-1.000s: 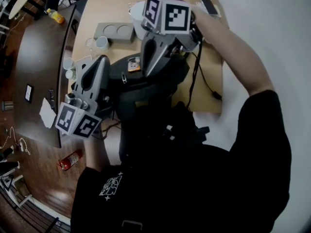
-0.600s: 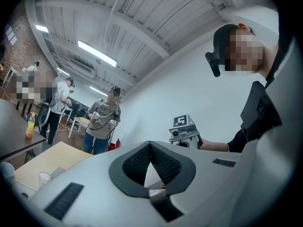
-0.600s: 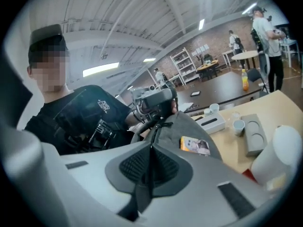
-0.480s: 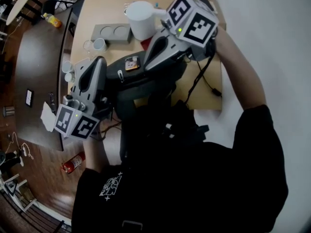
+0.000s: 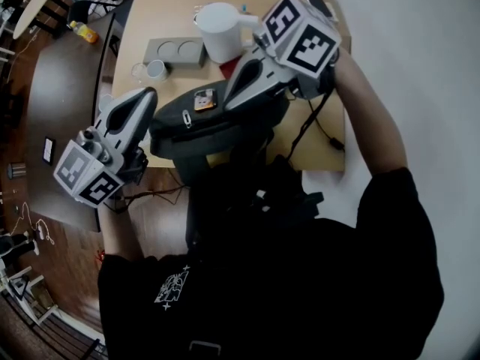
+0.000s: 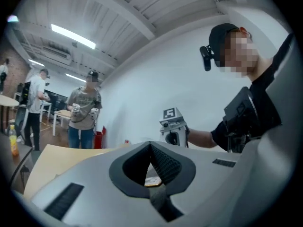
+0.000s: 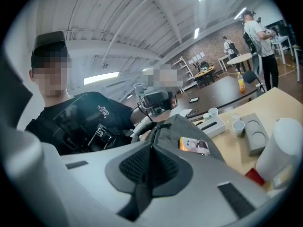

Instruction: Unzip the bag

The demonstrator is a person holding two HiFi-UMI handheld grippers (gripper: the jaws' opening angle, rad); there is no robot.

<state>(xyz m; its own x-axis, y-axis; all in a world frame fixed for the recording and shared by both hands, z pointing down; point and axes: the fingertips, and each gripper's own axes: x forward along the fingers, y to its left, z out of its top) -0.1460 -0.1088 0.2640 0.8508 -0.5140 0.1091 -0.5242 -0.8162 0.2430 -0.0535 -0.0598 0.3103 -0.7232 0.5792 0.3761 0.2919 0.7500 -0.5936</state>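
A black bag [image 5: 202, 126] with an orange tag [image 5: 204, 100] lies at the near edge of the wooden table [image 5: 324, 137]. My left gripper [image 5: 147, 102] is shut at the bag's left end; in the left gripper view its pads [image 6: 163, 162] meet with the tag [image 6: 151, 182] showing just beyond. My right gripper [image 5: 229, 105] comes down from the right onto the bag's top. In the right gripper view the zipper line [image 7: 155, 129] runs up to the shut tips [image 7: 151, 143]. The pads hide the pull. The tag [image 7: 194, 145] lies just past them.
Behind the bag stand a white jug [image 5: 221, 30], a grey block with two round hollows [image 5: 176, 51] and small white cups [image 5: 156, 69]. A black cable [image 5: 311, 122] trails off the right side. A phone [image 5: 319, 2] lies far right. People [image 6: 83, 110] stand in the background.
My right gripper has tipped over to the right, uncovering the jug, with its tips down on the bag's top. The left gripper's marker cube has swung left and the bag's left end moved with it.
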